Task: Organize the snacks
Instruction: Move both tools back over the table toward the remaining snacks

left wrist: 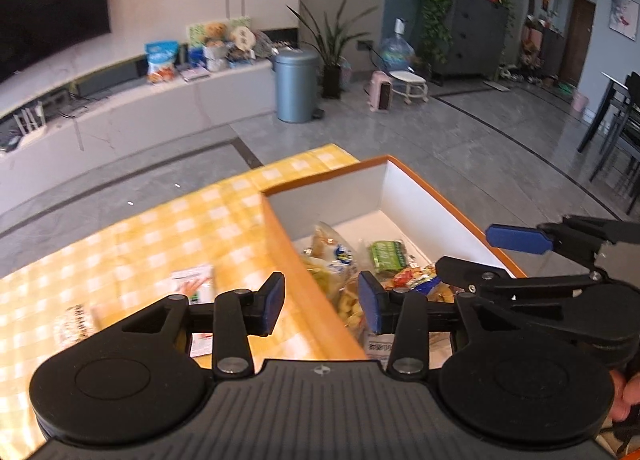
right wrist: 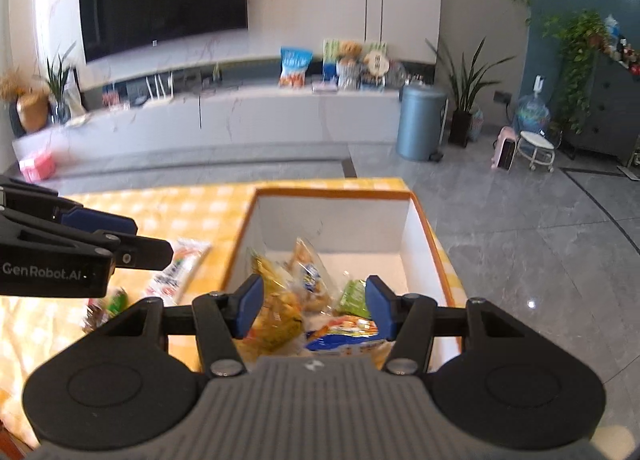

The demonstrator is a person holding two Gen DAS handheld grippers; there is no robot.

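An orange-rimmed white box (left wrist: pixel 400 196) (right wrist: pixel 332 220) stands on the yellow checked tablecloth (left wrist: pixel 160 228) (right wrist: pixel 160 204). Several snack bags lie in it: a yellow bag (right wrist: pixel 276 312), a green packet (left wrist: pixel 386 256) (right wrist: pixel 352 300) and a blue-and-orange packet (right wrist: pixel 344 334). My left gripper (left wrist: pixel 322 302) (right wrist: pixel 136 236) hangs open above the box's left rim, holding nothing. Open too, my right gripper (right wrist: pixel 314 308) (left wrist: pixel 480 254) hovers over the snacks in the box, its pads clear of them. On the cloth left of the box lie a long white packet (left wrist: pixel 196 280) (right wrist: pixel 180 268) and a blurred pale packet (left wrist: pixel 74 326).
Grey tiled floor lies beyond the table. A blue-grey bin (left wrist: pixel 296 86) (right wrist: pixel 420 124) stands by a long white TV bench (right wrist: pixel 240 120) with a TV above it. Potted plants stand near the bin. Dark dining chairs (left wrist: pixel 616 132) are at the far right.
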